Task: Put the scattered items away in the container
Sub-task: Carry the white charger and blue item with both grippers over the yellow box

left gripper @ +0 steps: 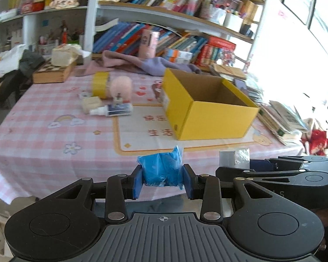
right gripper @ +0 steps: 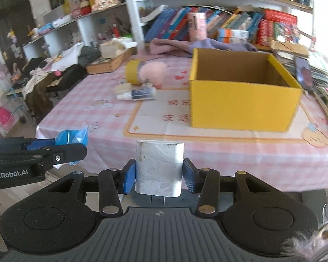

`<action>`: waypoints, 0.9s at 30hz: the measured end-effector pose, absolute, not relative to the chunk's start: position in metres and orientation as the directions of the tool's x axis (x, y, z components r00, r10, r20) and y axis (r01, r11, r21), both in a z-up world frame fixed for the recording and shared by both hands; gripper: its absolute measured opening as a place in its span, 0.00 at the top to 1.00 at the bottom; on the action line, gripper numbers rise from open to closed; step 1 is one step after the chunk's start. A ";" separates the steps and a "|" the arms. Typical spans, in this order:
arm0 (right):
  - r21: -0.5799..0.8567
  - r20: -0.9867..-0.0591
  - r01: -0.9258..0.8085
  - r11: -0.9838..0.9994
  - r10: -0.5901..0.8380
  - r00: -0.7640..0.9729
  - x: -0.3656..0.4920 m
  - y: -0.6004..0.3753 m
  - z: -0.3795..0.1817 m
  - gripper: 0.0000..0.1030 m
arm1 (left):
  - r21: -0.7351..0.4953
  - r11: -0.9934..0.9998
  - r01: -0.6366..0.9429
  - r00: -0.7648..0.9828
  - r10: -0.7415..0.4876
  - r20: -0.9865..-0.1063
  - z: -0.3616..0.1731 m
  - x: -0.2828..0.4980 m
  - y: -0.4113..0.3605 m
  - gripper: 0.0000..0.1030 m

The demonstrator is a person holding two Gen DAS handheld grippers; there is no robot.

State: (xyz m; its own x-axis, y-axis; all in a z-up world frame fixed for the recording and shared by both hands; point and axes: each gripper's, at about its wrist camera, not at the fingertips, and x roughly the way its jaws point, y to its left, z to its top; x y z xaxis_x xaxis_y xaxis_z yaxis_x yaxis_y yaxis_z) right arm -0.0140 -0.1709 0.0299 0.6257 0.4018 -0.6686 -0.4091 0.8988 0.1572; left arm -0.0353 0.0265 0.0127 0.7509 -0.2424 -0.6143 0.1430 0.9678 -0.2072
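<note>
1. The counter [left gripper: 32,131] wears a pink checked cloth with cartoon prints; crowded bookshelves [left gripper: 164,6] rise behind it and bright windows stand at the right.
2. An open yellow box [right gripper: 242,104] sits on the cloth; left of it lie a yellow roll [right gripper: 132,72], a pink fluffy toy [right gripper: 153,72] and a small white bottle [right gripper: 140,93].
3. The left tool [left gripper: 161,180] pinches a blue plastic-wrapped bundle [left gripper: 160,168] at the counter's near edge.
4. The right tool [right gripper: 159,178] pinches a white plug adapter [right gripper: 159,166], prongs toward the camera.
5. Only the right view shows the clothes-heaped rack [right gripper: 39,76] at far left.
</note>
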 end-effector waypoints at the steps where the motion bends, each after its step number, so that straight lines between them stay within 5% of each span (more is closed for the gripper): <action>1: 0.156 -0.670 -0.394 0.906 0.390 0.631 -0.016 -0.175 0.030 0.58 | -0.208 0.965 0.159 0.748 -0.256 -0.612 0.013 -0.035 0.023 0.65; 27: 0.126 -0.669 -0.142 0.982 0.190 0.718 -0.028 -0.248 0.034 0.58 | -0.213 0.886 0.411 0.653 -0.449 -0.610 0.011 -0.008 -0.050 0.65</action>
